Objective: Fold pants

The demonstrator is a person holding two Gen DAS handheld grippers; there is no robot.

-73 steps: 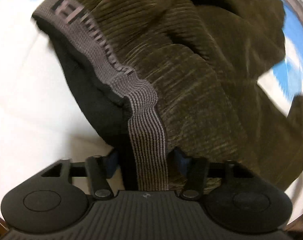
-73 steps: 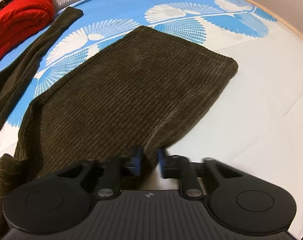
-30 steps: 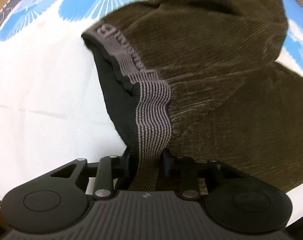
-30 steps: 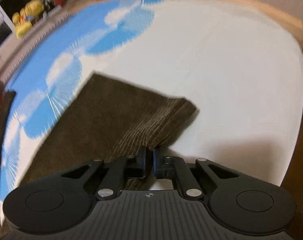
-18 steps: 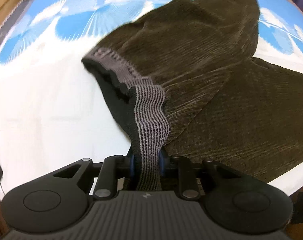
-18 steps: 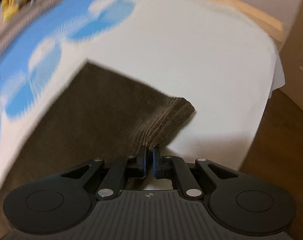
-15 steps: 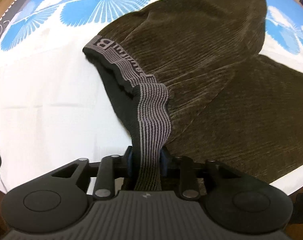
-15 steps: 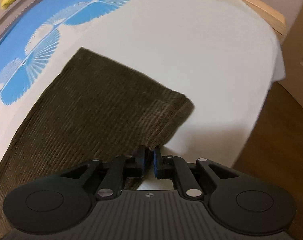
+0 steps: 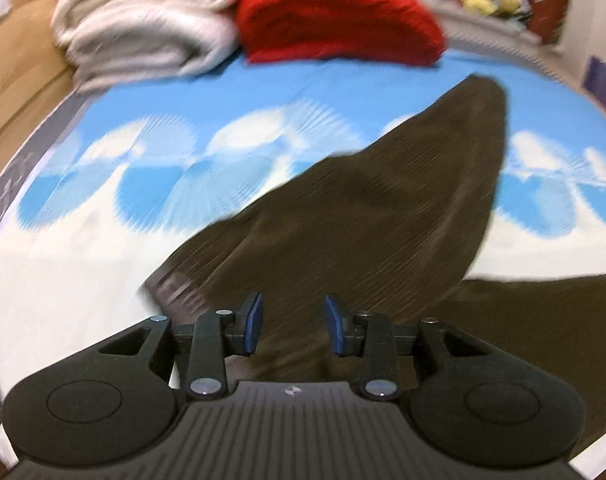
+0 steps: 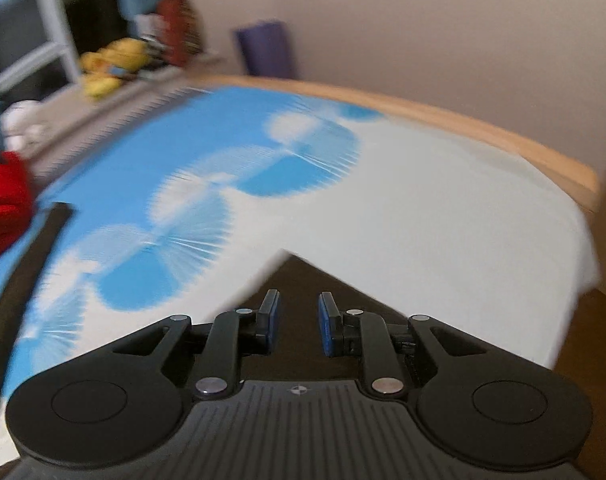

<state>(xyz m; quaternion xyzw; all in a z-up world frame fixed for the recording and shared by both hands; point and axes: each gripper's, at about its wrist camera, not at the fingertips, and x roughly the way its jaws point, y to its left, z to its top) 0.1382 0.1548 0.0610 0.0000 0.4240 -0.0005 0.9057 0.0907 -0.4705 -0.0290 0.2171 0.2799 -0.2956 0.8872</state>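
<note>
- Corduroy-brown pants (image 9: 367, 216) lie spread on the blue-and-white bedsheet (image 9: 191, 184), one leg reaching toward the red blanket (image 9: 339, 16).
- Left gripper (image 9: 291, 322) now has its fingers spread apart; half a second ago they pinched the striped waistband (image 9: 175, 288), which now lies free on the sheet.
- Right gripper (image 10: 295, 322) has likewise let go of the leg hem, jaws parted above the fabric corner.

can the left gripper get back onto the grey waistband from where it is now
Probably yes. The left gripper is open over the pants, and the waistband lies exposed just left of its fingers with nothing on top of it. The view is motion-blurred, so the exact gap is unclear.
</note>
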